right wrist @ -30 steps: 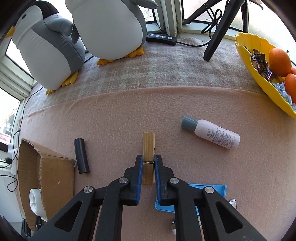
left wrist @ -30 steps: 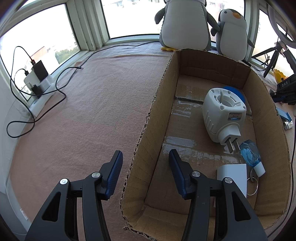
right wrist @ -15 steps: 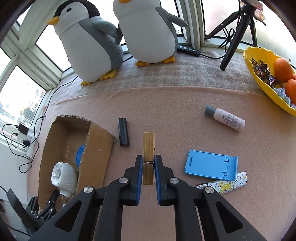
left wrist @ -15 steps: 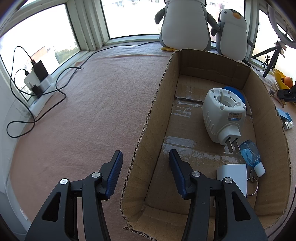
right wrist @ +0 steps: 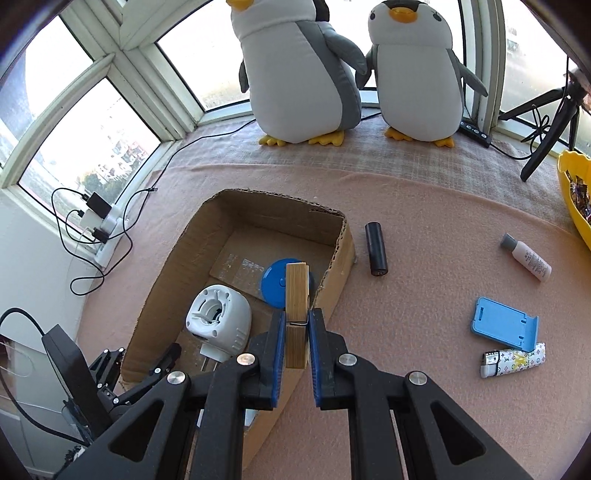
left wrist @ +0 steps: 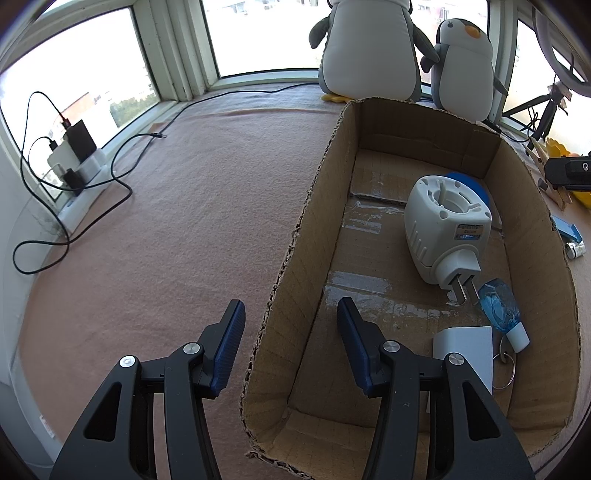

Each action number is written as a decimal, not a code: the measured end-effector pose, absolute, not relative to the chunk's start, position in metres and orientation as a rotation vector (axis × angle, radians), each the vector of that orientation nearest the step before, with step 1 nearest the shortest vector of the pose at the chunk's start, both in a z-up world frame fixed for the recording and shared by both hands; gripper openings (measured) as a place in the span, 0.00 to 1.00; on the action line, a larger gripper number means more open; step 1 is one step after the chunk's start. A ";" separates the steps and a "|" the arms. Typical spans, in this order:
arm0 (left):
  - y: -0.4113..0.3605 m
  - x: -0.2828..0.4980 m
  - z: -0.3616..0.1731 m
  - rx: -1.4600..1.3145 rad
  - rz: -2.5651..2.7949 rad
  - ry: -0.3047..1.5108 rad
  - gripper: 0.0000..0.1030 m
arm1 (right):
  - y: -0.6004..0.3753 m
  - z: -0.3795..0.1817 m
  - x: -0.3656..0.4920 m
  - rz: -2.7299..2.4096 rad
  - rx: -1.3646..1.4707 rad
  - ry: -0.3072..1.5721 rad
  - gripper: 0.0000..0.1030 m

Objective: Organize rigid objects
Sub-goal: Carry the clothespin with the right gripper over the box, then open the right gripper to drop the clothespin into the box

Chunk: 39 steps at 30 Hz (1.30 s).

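My right gripper (right wrist: 297, 328) pinches the wooden clothespin (right wrist: 296, 314) above the cardboard box (right wrist: 334, 254) wall, ready for dropping inside; my left gripper (left wrist: 290, 343), fingers spread, straddles the box's wall to steady it.

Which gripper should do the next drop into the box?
Right. The right gripper is shut on the wooden clothespin above the cardboard box; the left gripper is open, straddling the box wall.

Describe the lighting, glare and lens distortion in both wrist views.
Left wrist view: windows blown out white, tape on the cardboard box floor glints, straight frames bow from fisheye, corners vignette black. Right wrist view: backlit penguin plushes before overexposed glass, the wooden clothespin in the right gripper sharp, the blanket evenly lit, edges curved.
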<state>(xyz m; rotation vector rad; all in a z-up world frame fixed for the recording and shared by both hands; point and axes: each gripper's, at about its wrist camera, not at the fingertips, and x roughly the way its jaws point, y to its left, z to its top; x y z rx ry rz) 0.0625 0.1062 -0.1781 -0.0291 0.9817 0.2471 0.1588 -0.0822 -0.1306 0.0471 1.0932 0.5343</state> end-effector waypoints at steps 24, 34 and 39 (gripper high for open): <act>0.106 0.063 -0.178 -0.031 0.248 0.980 0.50 | -0.051 -0.143 0.148 0.587 -0.024 1.110 0.16; 0.105 0.063 -0.178 -0.028 0.249 0.980 0.50 | -0.059 -0.134 0.147 0.592 -0.014 1.070 0.29; 0.105 0.063 -0.178 -0.025 0.249 0.980 0.50 | -0.078 -0.125 0.148 0.574 -0.006 1.031 0.29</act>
